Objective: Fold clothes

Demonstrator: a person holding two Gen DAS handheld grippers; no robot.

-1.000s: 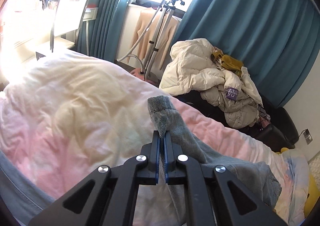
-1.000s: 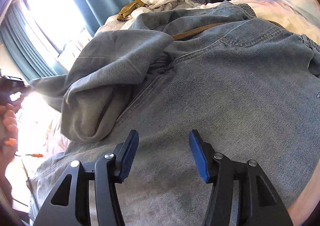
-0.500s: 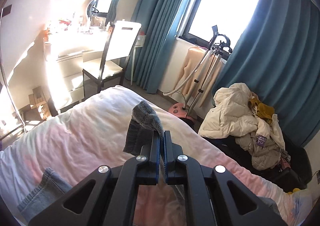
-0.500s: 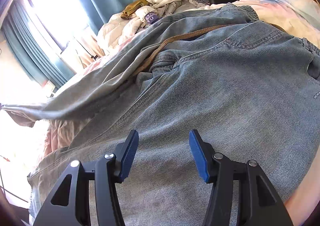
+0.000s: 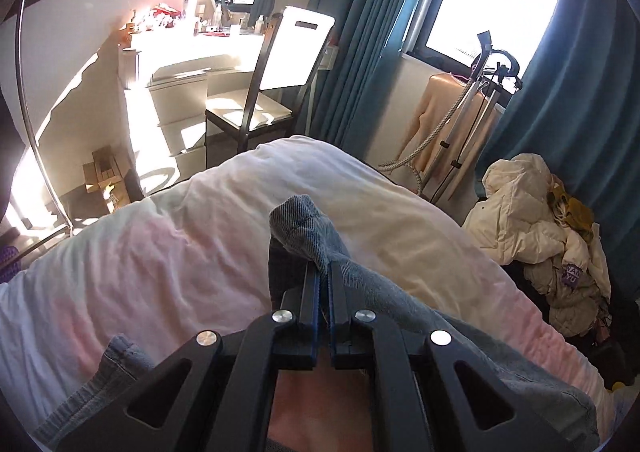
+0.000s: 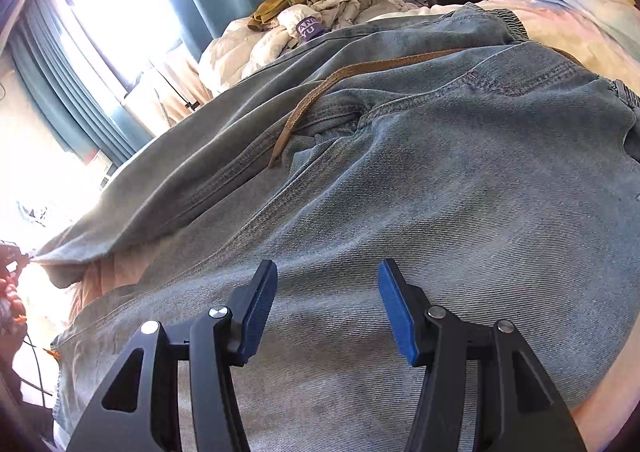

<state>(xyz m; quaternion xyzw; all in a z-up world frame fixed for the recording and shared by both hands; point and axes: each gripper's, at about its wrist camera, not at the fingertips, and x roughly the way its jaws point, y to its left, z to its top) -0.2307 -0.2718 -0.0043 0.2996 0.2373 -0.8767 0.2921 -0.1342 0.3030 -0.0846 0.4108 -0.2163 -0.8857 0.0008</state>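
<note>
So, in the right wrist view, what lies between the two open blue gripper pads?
Only the light blue denim jeans lie there; the right gripper is open above the fabric, and the right wrist view shows nothing else in the gap.

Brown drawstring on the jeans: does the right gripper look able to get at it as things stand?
Probably yes. The right gripper is open over the jeans, and the brown drawstring lies exposed on the denim ahead of it, with nothing covering it.

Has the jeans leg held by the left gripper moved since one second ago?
Yes. In the right wrist view the jeans leg, earlier bunched over the jeans seat, is now drawn out flat toward the window, clamped by the left gripper.
</note>
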